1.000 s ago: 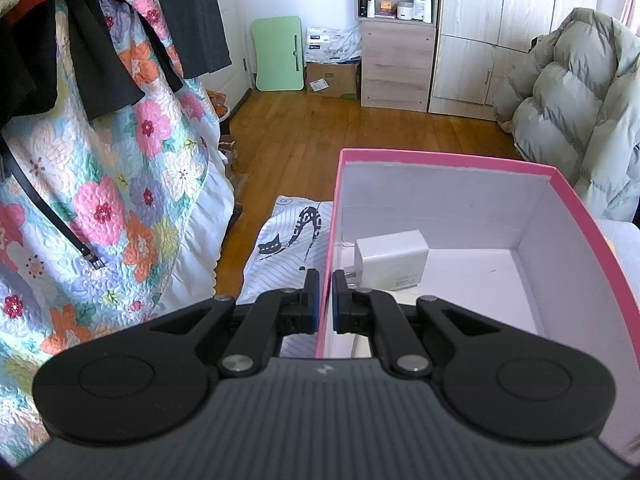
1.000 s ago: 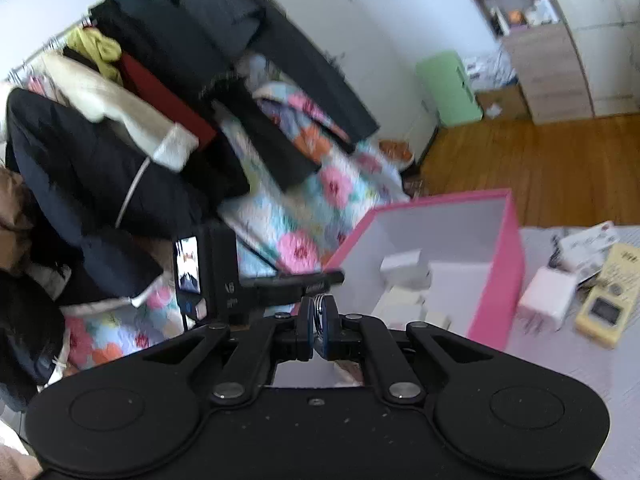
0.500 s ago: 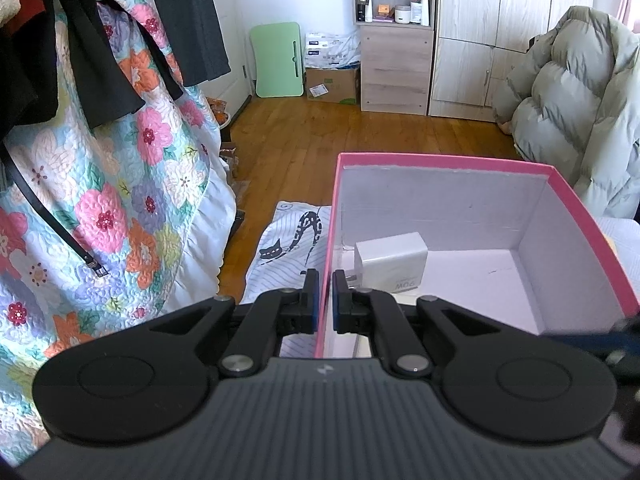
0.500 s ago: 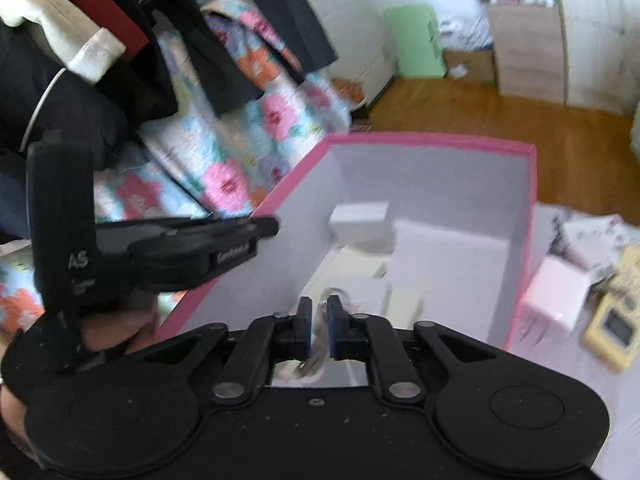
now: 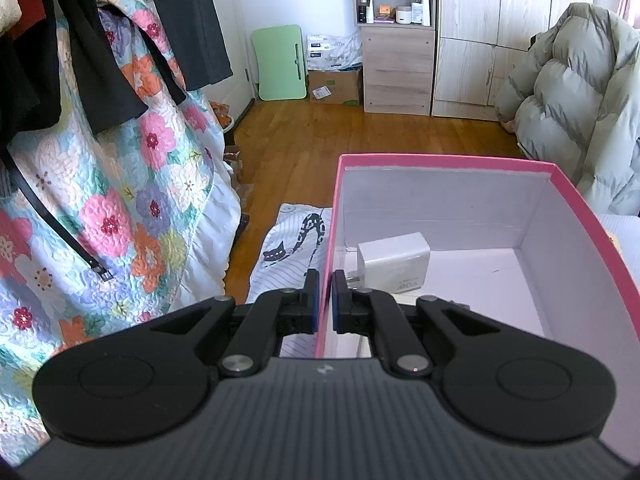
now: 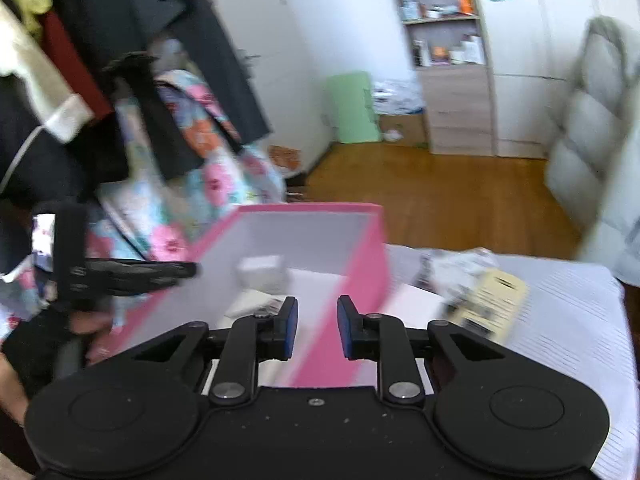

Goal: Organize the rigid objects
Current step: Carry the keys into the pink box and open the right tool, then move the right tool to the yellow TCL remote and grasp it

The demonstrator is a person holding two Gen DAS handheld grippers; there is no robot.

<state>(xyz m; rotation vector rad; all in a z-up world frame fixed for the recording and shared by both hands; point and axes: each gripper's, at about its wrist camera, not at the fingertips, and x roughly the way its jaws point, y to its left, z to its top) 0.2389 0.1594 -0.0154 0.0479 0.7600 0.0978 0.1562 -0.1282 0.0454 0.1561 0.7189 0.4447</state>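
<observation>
The left gripper is pinched tight on a thin wall. The right gripper is opening, with nothing in it.

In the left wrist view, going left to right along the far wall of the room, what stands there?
Pale green folded panel leaning on the wall → brown cardboard box on the floor → light wood shelf unit with bottles and jars → light wood wardrobe doors → grey-green puffer coat.

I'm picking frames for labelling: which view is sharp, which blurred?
Left wrist: sharp, the charger and pink box crisp, edges bent by fisheye. Right wrist: motion-smeared, box and yellow device soft.
</observation>
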